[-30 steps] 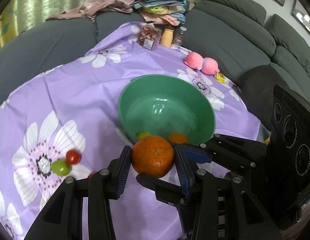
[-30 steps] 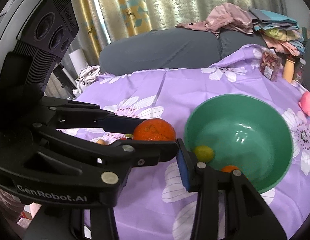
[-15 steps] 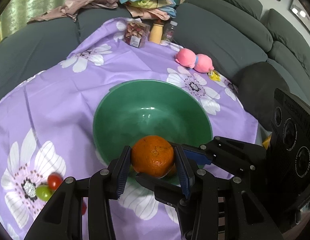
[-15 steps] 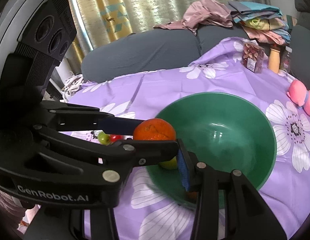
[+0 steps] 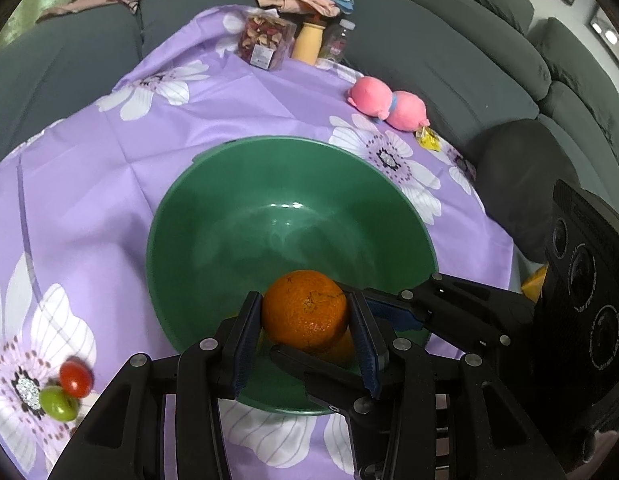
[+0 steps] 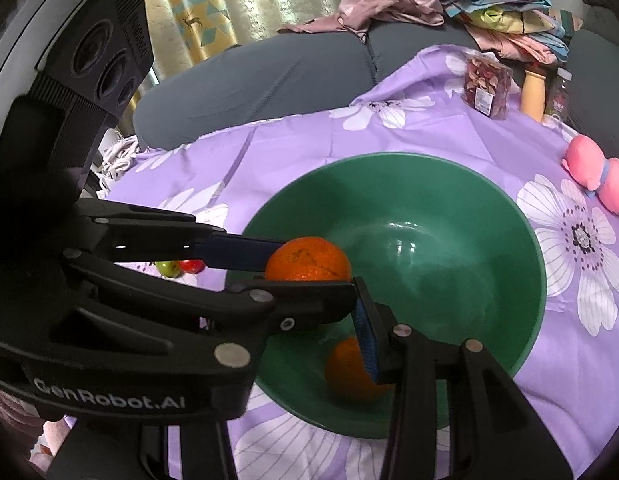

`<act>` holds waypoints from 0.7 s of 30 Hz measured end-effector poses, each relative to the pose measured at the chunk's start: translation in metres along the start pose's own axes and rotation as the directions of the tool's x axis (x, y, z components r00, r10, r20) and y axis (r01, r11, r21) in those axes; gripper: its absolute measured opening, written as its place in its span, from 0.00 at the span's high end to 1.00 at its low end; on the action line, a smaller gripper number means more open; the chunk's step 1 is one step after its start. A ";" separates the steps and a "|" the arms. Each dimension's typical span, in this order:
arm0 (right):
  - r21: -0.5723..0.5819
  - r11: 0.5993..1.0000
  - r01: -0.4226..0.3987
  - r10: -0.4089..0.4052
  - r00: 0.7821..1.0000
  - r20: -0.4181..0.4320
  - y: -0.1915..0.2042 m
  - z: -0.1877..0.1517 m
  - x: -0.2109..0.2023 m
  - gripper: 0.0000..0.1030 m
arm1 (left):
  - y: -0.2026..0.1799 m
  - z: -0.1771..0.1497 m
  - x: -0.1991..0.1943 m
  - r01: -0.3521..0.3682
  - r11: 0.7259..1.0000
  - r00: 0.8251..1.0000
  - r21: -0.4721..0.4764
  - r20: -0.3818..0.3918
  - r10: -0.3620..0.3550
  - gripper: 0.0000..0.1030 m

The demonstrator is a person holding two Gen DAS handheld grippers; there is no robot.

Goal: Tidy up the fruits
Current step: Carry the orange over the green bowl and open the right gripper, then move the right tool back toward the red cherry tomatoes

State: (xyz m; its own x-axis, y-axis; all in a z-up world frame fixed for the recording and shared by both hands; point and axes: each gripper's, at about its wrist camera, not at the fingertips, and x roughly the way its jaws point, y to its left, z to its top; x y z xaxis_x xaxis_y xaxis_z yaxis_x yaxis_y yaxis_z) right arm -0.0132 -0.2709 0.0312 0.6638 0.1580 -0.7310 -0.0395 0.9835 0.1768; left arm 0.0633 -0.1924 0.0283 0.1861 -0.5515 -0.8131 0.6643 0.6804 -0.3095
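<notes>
My left gripper (image 5: 304,316) is shut on an orange (image 5: 304,310) and holds it over the near part of the green bowl (image 5: 229,184). The orange (image 6: 307,260) and the left gripper's blue finger (image 6: 237,249) also show in the right wrist view, above the bowl (image 6: 521,216). A second orange (image 6: 347,370) lies in the bowl, partly behind my right gripper's blue pad (image 6: 365,340). My right gripper (image 6: 349,316) is beside the left one over the bowl's near rim; its own jaw gap is hidden. A red tomato (image 5: 75,379) and a green fruit (image 5: 57,402) lie on the cloth at left.
The purple flowered cloth (image 5: 109,168) covers the table. At its far end stand a packet of dried flowers (image 5: 263,42), a tan bottle (image 5: 309,42) and a clear jar (image 5: 337,42). A pink plush toy (image 5: 387,100) lies at right. Grey sofa cushions (image 5: 449,40) surround the table.
My left gripper has carried the orange forward from in front of the bowl's near rim to above its inside. The right gripper has moved forward alongside it.
</notes>
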 end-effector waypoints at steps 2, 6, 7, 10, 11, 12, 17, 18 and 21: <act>-0.010 1.000 0.025 -0.025 1.000 -0.009 0.001 -0.001 0.002 0.57 | 0.001 0.000 0.002 -0.008 1.000 1.000 -0.008 -0.009 0.007 0.58; 0.000 1.000 0.029 -0.029 0.999 -0.014 -0.002 -0.003 0.001 0.58 | 0.003 -0.002 0.001 -0.020 0.999 1.000 -0.028 -0.016 0.019 0.58; 0.000 0.999 0.033 -0.033 0.999 -0.015 -0.002 -0.003 0.001 0.58 | 0.002 -0.002 0.000 -0.029 0.999 0.999 -0.028 -0.016 0.028 0.58; -0.002 0.999 0.045 -0.045 0.999 -0.013 -0.002 -0.004 -0.002 0.57 | 0.001 -0.003 -0.004 -0.048 0.998 0.999 -0.029 -0.012 0.048 0.58; -0.001 0.999 0.047 -0.047 0.999 -0.011 -0.002 -0.004 -0.003 0.57 | 0.001 -0.003 -0.006 -0.059 0.998 0.998 -0.030 -0.009 0.059 0.58; 0.000 0.999 0.051 -0.051 0.999 -0.008 -0.001 -0.004 -0.005 0.56 | 0.002 -0.004 -0.008 -0.069 0.997 0.998 -0.031 -0.004 0.069 0.58; -0.002 0.997 0.072 -0.072 0.997 0.011 0.003 -0.006 -0.016 0.50 | 0.009 -0.010 -0.024 -0.098 0.994 0.995 -0.055 0.019 0.100 0.45; -0.002 0.997 0.075 -0.075 0.997 0.015 0.005 -0.006 -0.019 0.48 | 0.011 -0.013 -0.029 -0.105 0.992 0.994 -0.064 0.024 0.107 0.45; -0.009 0.997 0.081 -0.081 0.996 0.023 0.011 -0.008 -0.026 0.43 | 0.016 -0.021 -0.041 -0.113 0.990 0.992 -0.080 0.042 0.116 0.38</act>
State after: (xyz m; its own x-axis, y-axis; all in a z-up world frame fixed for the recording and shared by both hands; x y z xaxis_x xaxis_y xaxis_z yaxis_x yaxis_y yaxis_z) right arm -0.0371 -0.2635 0.0467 0.6822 0.0757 -0.7272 0.0077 0.9938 0.1107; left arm 0.0513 -0.1491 0.0465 0.2924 -0.4886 -0.8220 0.5794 0.7744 -0.2542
